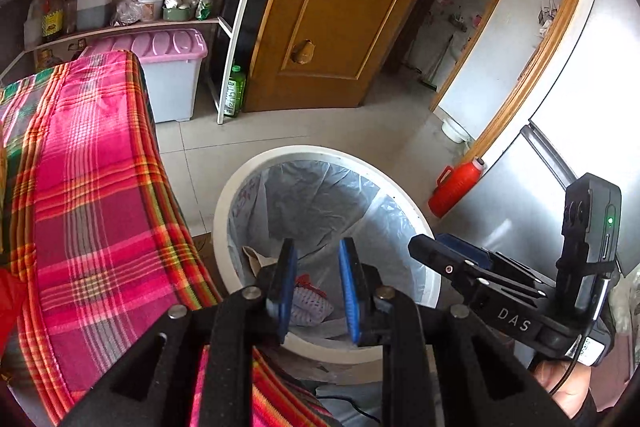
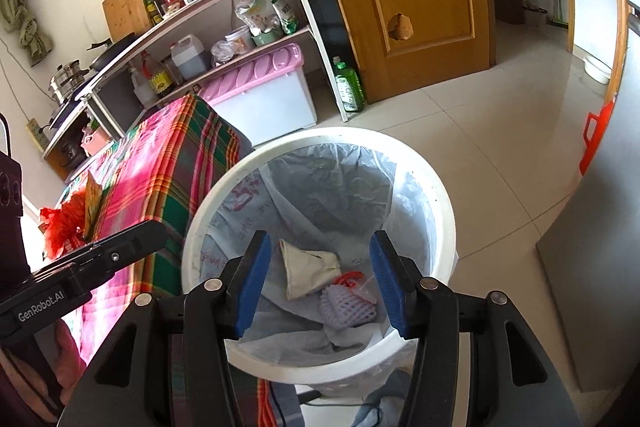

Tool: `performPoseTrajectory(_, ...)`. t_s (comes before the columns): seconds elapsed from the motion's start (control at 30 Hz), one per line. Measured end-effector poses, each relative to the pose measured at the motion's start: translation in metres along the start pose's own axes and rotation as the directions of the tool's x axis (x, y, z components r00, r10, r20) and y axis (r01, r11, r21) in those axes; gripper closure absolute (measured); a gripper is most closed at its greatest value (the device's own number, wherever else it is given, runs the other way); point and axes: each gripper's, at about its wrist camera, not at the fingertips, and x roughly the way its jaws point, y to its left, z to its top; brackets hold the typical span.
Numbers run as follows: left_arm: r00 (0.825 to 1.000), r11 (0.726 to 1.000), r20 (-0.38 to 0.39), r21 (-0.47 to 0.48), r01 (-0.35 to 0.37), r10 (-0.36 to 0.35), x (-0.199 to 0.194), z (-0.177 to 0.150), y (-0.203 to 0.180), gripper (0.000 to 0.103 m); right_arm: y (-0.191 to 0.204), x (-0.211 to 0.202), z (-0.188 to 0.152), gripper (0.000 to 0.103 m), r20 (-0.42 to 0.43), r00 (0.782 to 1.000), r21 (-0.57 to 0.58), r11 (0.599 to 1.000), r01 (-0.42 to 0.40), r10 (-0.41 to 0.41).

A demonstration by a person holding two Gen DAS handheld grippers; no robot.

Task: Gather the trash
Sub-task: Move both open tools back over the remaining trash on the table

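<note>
- Both grippers hung over the bin (image 2: 320, 147), each empty: the left gripper (image 1: 318, 285) stood narrowly parted, the right gripper (image 2: 320, 283) wide, with nothing between either pair of pads.
- Trash lay at the bin's bottom: a beige packet (image 2: 308, 269), its long axis running from far left to near right, and just beside it on the right a white foam net (image 2: 346, 309) with a red scrap (image 2: 348, 279) at its far edge.
- Seen from the left wrist, the left finger hid most of the trash.
- Left of the bin stood a table under a plaid cloth (image 2: 168, 163); more red trash (image 2: 64, 223) lay on it, partly cut off.
- Farther off were a shelf (image 2: 256, 23), a pink-lidded box (image 2: 264, 87) and a green bottle (image 2: 349, 87).
</note>
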Motion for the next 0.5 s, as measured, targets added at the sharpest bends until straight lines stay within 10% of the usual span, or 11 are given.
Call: performPoseTrajectory(0.5,0.975,0.989,0.168,-0.046,-0.137,0.143,-0.094,-0.026,0.039,0.080,0.072,-0.026,-0.014,0.051,0.029,0.988,-0.112,0.983,-0.147,0.151)
